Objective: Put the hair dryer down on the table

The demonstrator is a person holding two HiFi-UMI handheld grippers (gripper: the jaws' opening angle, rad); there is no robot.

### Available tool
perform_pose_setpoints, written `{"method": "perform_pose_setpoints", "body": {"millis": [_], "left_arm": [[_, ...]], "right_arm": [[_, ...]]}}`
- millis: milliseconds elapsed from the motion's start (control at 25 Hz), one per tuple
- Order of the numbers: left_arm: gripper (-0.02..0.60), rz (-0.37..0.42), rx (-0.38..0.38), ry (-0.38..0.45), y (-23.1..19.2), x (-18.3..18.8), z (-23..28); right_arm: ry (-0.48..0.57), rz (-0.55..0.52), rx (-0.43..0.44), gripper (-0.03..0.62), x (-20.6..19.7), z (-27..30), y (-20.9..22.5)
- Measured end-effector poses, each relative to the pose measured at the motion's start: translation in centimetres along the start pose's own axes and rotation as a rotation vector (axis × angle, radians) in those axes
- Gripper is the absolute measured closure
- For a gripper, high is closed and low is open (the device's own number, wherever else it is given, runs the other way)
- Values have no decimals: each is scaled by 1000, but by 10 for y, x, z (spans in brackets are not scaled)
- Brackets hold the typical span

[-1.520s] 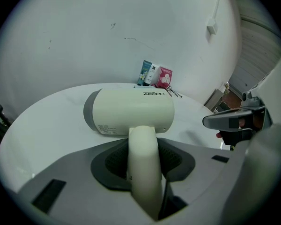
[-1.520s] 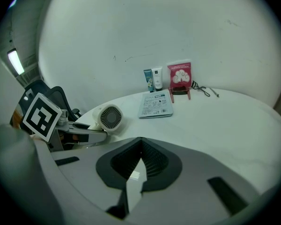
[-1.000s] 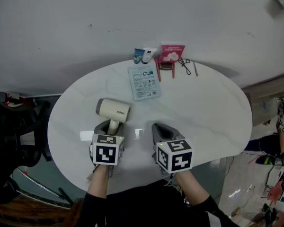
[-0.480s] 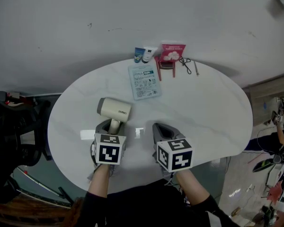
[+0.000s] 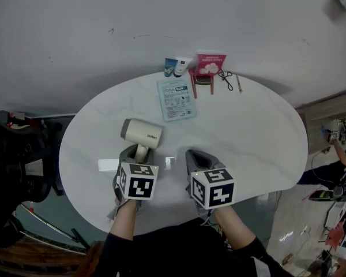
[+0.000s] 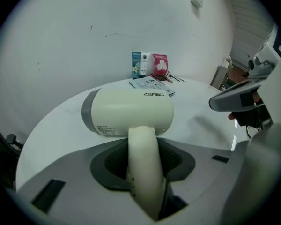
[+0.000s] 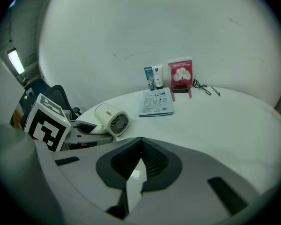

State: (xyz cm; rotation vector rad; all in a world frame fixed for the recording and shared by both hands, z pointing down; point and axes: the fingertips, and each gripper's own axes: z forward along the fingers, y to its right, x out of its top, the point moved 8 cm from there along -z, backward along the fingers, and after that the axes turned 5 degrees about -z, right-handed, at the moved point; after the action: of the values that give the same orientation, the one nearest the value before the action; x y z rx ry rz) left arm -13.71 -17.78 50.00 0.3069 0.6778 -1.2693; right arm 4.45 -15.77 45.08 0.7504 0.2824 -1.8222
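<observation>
While my left gripper (image 5: pixel 139 153) clamps the handle, the hair dryer (image 5: pixel 142 133) sits over the table (image 5: pixel 248 131), on my side of the blue packet (image 5: pixel 175 98) and left of it. Its barrel runs crosswise, grey-banded end left and grille end right. It looks rigid, smooth and top-heavy, so the handle seems the right hold; my right gripper (image 5: pixel 197 157) is closed on nothing.

- "ZEABO" there in dark letters, on the barrel of the hair dryer (image 6: pixel 131 109).
- Down the hair dryer's handle, switch marks: 2, 1, 0.
- Small label under its barrel: too fine to read.
- Flat packet (image 6: pixel 151 84) and pink packet (image 6: pixel 159 64) behind the hair dryer: print too small to read.
</observation>
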Motion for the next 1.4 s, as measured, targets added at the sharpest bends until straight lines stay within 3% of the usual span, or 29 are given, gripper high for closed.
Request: {"method": "perform_pose_setpoints", "body": {"millis": [360,720,1120,1400], "left_arm": [[423,19,25,7,2,-1,1],[377,39,62,29,1,2,-5],[374,21,32,94,5,9,-29],[380,-27,-33,151,7,15,-55]], "right_arm": [[5,-6,-1,592,-3,-5,-2],[18,-10,-8,592,-4,-11,-2],[39,-27,-12,592,-4,-20,-7],[54,-48,-7,592,-4,-28,-11]]}}
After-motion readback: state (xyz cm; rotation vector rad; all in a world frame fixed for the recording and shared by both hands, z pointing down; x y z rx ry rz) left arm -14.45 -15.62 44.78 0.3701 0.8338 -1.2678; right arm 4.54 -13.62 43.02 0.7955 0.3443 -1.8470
